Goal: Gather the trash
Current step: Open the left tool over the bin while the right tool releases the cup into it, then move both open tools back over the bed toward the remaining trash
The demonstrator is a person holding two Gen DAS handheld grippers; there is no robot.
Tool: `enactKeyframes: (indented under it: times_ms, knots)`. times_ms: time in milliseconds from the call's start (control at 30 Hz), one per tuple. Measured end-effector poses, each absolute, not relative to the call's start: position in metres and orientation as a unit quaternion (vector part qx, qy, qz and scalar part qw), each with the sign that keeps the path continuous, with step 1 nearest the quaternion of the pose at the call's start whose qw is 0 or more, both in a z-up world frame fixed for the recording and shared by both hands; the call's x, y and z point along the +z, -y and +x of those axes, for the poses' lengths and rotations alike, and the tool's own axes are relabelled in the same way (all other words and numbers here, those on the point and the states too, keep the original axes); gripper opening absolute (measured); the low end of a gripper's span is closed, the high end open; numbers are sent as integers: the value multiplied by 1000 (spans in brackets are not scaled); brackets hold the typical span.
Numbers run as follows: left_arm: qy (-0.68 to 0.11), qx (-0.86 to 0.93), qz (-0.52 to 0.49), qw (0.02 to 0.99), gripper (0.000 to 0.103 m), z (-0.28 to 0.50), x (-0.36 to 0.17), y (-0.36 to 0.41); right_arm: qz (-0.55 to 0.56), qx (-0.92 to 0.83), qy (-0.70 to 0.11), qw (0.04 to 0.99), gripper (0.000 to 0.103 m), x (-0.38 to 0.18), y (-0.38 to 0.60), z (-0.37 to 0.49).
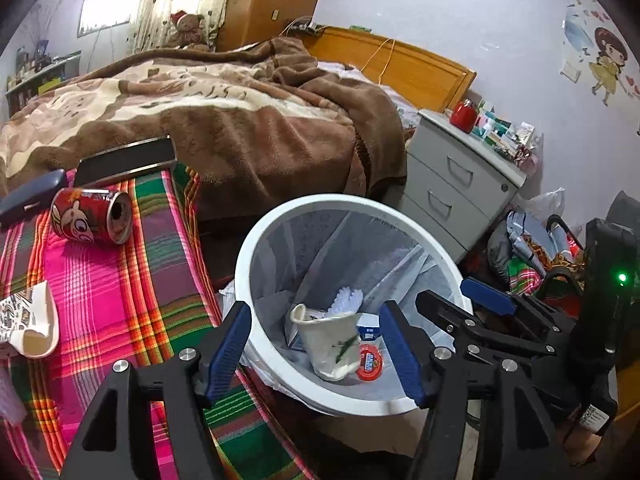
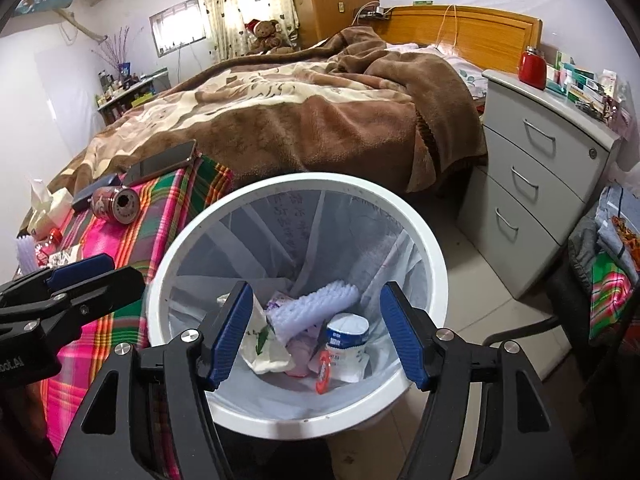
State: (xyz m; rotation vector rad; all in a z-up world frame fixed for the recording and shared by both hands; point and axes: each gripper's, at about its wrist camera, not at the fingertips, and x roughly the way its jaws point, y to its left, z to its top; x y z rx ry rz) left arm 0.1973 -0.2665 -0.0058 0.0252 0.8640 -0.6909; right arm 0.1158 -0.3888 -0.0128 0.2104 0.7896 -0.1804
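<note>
A white trash bin (image 1: 256,240) (image 2: 436,264) with a clear liner stands on the floor beside the bed. Inside lie a crumpled paper cup (image 1: 328,340) (image 2: 264,344), a white bottle (image 2: 346,340), an orange lid (image 1: 369,362) and a white brush-like piece (image 2: 316,304). My left gripper (image 1: 314,354) is open and empty over the bin. My right gripper (image 2: 316,338) is open and empty over the bin too; it also shows in the left wrist view (image 1: 452,300). A red can (image 1: 92,216) (image 2: 116,202) lies on its side on the plaid cloth (image 1: 120,300). A torn paper cup (image 1: 28,320) lies nearer.
A phone (image 1: 126,162) (image 2: 164,162) and a dark case (image 1: 30,198) lie near the can. A grey drawer unit (image 1: 456,184) (image 2: 536,184) stands right of the bin. A pile of clothes (image 1: 532,248) sits at the far right. The bed has a brown blanket (image 1: 240,120).
</note>
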Motion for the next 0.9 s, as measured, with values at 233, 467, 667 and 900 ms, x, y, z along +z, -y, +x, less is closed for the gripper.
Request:
enactKeyframes:
  times_ms: [233, 467, 667, 900]
  knots:
    - [-406, -318, 2, 857, 66, 190, 0, 250, 100, -82, -376, 918, 68, -5, 376, 112]
    - [-402, -301, -7, 865, 66, 181, 4, 222, 99, -71, -362, 924, 68, 2, 363, 106]
    - [-394, -280, -18, 875, 66, 171, 9, 194, 94, -59, -350, 930, 68, 8, 346, 104]
    - [-380, -260, -33, 887, 66, 161, 16, 154, 88, -42, -340, 935, 68, 12, 323, 103]
